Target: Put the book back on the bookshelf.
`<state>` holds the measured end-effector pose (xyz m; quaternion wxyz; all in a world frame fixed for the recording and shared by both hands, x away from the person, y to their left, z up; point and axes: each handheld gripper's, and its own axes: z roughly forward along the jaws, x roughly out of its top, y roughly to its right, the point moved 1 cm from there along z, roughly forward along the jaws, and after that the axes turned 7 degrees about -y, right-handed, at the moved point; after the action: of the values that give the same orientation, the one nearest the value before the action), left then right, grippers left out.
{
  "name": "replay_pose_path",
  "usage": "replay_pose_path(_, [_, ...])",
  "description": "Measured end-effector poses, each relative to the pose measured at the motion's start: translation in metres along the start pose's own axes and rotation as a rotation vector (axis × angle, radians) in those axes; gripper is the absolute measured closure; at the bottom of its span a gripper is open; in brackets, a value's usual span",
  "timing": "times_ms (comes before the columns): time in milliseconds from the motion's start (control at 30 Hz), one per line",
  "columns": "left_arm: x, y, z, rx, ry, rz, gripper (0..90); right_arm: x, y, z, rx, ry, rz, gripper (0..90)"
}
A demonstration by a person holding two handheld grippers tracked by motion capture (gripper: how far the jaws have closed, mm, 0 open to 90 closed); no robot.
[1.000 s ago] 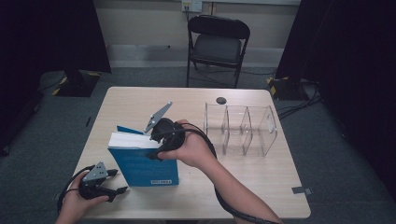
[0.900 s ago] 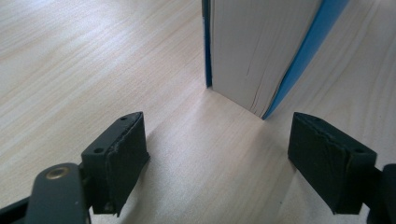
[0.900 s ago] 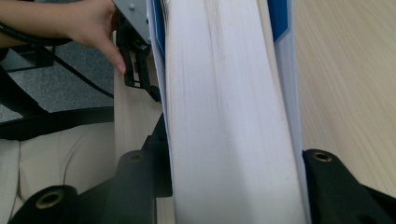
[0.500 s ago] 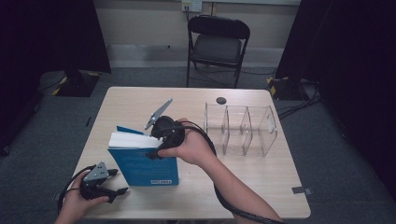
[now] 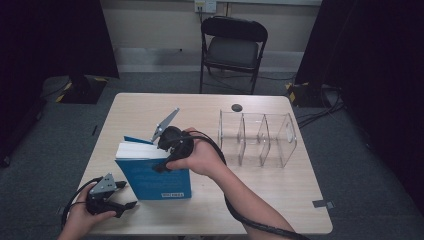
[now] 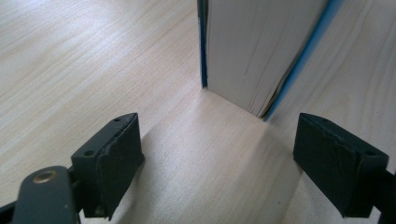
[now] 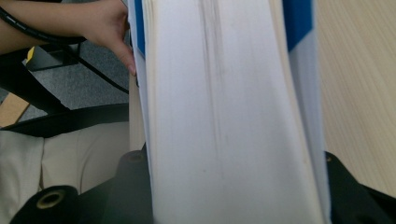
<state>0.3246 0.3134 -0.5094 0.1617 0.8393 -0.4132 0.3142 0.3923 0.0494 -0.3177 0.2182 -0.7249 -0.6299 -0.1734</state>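
High view had the right claw (image 5: 161,161) pinching the upright book (image 5: 156,179) near its top, left claw (image 5: 129,196) spread and empty, so a slip could've toppled it onto the worktop (image 5: 280,200).

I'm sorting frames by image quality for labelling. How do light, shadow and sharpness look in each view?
High view: the table is evenly lit, dark surroundings, the clear organizer faint but readable. Left gripper view: sharp wood grain, soft shadow on the table in front of the blue book. Right gripper view: the book's page edges sit very close and look soft.
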Motion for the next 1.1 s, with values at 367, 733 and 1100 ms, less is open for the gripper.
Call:
replay_pose_path(367, [0.0,0.0,0.0,0.001,0.0,0.003,15.2,0.0,-0.004,0.001,-0.07,-0.023,-0.022,51.1])
replay_pose_path(733, [0.0,0.0,0.0,0.0,-0.002,0.003,15.3,0.001,-0.006,0.001,-0.05,-0.055,-0.007,56.3])
replay_pose_path(1100, [0.001,-0.002,0.0,-0.004,-0.006,0.018,14.2,0.004,-0.011,0.001,-0.047,-0.128,0.004,58.1])
